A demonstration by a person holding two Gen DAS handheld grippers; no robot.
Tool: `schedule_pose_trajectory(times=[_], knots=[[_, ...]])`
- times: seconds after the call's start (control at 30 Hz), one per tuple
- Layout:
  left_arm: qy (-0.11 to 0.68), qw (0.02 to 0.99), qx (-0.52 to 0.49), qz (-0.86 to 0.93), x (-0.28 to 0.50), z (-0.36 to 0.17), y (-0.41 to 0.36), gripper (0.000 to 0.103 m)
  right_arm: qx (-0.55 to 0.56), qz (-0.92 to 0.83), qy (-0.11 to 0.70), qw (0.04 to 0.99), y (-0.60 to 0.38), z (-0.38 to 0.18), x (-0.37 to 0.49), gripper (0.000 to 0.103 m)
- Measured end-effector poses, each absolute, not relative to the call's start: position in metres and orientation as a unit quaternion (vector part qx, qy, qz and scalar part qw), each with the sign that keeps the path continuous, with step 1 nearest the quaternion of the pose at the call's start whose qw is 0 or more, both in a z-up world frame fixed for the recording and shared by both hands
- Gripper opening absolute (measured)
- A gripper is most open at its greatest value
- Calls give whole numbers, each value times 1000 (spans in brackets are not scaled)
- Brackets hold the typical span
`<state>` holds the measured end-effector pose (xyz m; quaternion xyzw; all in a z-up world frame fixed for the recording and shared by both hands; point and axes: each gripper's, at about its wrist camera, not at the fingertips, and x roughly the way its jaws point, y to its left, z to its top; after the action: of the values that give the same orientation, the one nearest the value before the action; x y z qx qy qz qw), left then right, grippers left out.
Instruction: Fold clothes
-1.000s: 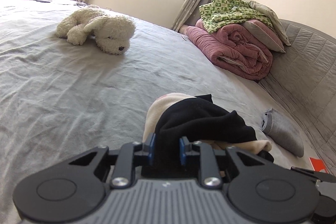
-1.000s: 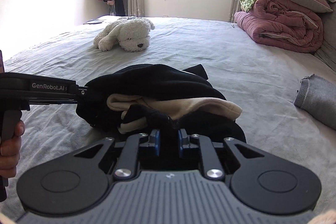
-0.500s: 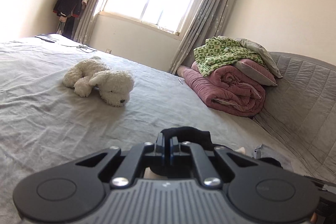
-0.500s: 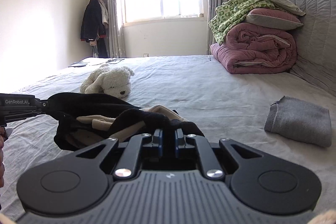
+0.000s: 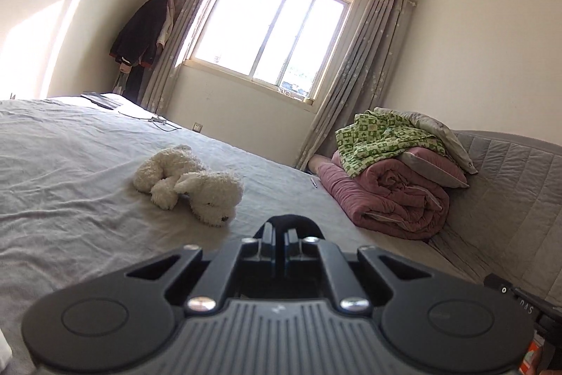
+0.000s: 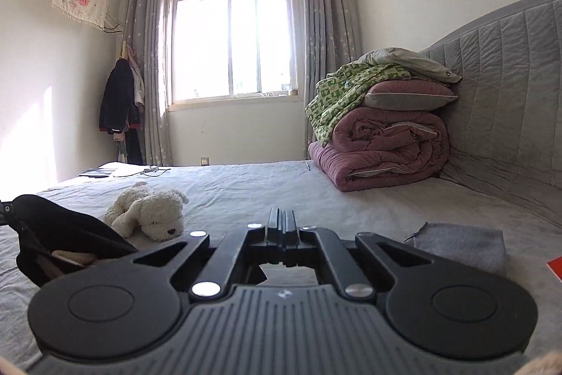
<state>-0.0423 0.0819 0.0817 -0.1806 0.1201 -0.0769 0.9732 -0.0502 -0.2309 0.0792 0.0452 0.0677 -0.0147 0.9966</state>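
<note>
My left claw (image 5: pixel 280 234) is narrowed to a slit, and a loop of the black garment (image 5: pixel 291 219) bulges up over its fingertips, so it has that cloth pinched. My right claw (image 6: pixel 282 222) has its jaws pressed flat together. No cloth shows above its tips, but a dark scrap hangs under the fingers, so I judge it is gripping a thin edge of the same garment.

From the right claw, the garment lies to the left and lower. It sags in a dark swag with a cream lining showing inside, and it runs out to the left edge of that view, where the tip of the other claw holds it up. So its long axis runs from claw to claw, across my front, with the slack middle drooping toward the bed (image 5: pixel 70 199).

The garment is bunched and not spread, so I judge folding has not begun. The next move depends on drawing the two claws apart along that axis until the cloth hangs flat, then laying it on the bare sheet ahead.

That patch lies between the plush dog (image 5: pixel 196 188), toward the middle of the bed, and the folded grey cloth (image 6: pixel 460 245) on the headboard side. The stacked quilts (image 6: pixel 386 146) sit at the far headboard corner, well apart.
</note>
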Motion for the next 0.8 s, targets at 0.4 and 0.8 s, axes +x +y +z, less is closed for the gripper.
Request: schedule_pose_trajectory(times=[0.4,0.8], knots=[[255,960,-102,-51,-35,51,108,13,91,44,225,969,-226,47,-30,16],[233,967,-49,-91,-21,52,108,67,125,111,356,919,-195,13,-8,53]])
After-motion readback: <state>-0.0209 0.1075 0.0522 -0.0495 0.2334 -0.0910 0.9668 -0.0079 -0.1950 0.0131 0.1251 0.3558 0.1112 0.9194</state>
